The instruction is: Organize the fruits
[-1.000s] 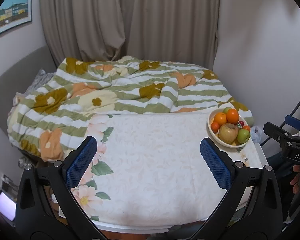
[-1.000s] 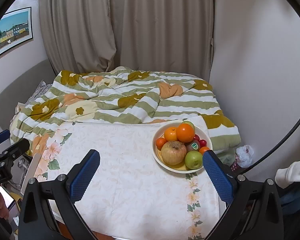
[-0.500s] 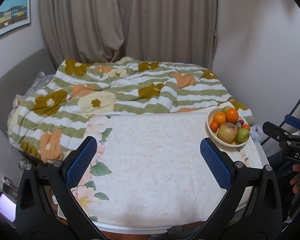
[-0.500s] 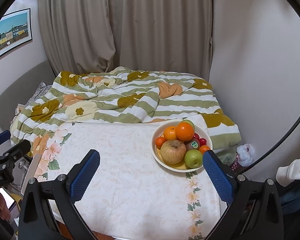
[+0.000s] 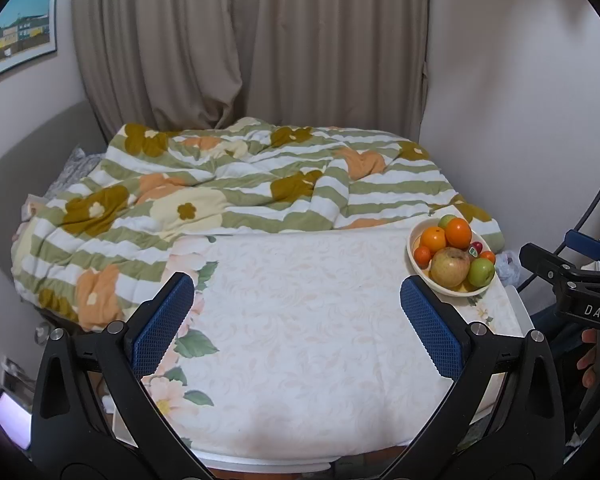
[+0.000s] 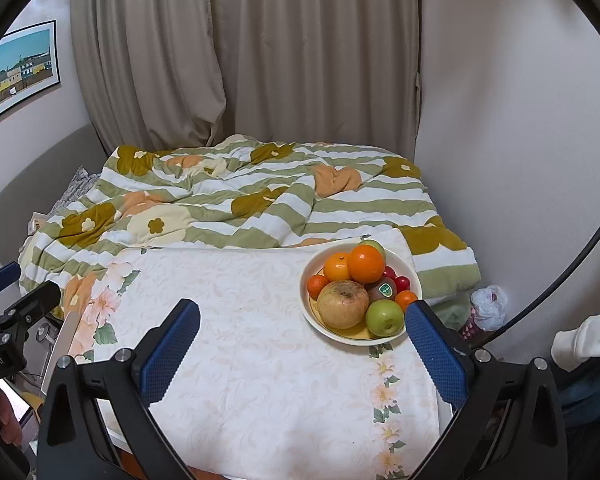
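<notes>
Hovering with fingers spread wide and empty, the right gripper (image 6: 300, 344) was nearer the fruit bowl (image 6: 314, 316) at the worktop's (image 6: 240, 360) far-right corner than the equally wide left gripper (image 5: 294, 320).

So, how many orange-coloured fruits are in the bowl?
4 visible: the biggest at the back, a lighter one to its left, a small one at the left rim, another on the right. More may be hidden.

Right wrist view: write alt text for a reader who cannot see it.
A white bowl of oranges, apples and small red fruits sits on a floral tablecloth, just ahead of the open right gripper, which holds nothing. Behind lie a striped flowered quilt and beige curtains.
</notes>
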The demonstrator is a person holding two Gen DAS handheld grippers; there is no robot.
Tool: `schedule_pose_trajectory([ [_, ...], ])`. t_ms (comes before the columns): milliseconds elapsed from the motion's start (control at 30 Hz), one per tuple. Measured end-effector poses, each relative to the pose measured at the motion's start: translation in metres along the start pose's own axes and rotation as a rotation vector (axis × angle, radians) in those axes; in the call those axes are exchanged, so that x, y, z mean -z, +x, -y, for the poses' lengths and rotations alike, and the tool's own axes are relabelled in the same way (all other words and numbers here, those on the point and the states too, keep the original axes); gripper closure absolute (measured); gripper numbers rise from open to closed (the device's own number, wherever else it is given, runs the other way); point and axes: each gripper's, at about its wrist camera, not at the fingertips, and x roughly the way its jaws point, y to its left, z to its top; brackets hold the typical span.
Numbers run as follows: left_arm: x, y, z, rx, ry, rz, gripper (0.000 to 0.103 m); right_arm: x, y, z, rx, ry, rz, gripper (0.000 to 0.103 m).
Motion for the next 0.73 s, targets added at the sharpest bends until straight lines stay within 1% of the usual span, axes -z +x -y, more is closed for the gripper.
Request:
schedule_pose_trajectory([
  [267, -0.001, 0.000, 0.000, 0.008, -0.001, 0.006, 0.000, -0.001, 0.000, 0.001, 0.000, 0.004, 0.005, 0.001],
  [600, -0.007, 0.000, -0.010, -0.018, -0.006, 0.039, 0.000, -0.004, 0.003, 0.001, 0.001, 0.010, 0.009, 0.001],
  [733, -0.008, 0.001, -0.016, -0.017, -0.010, 0.047, 0.000, -0.008, 0.005, -0.003, 0.003, 0.014, 0.011, 0.001],
])
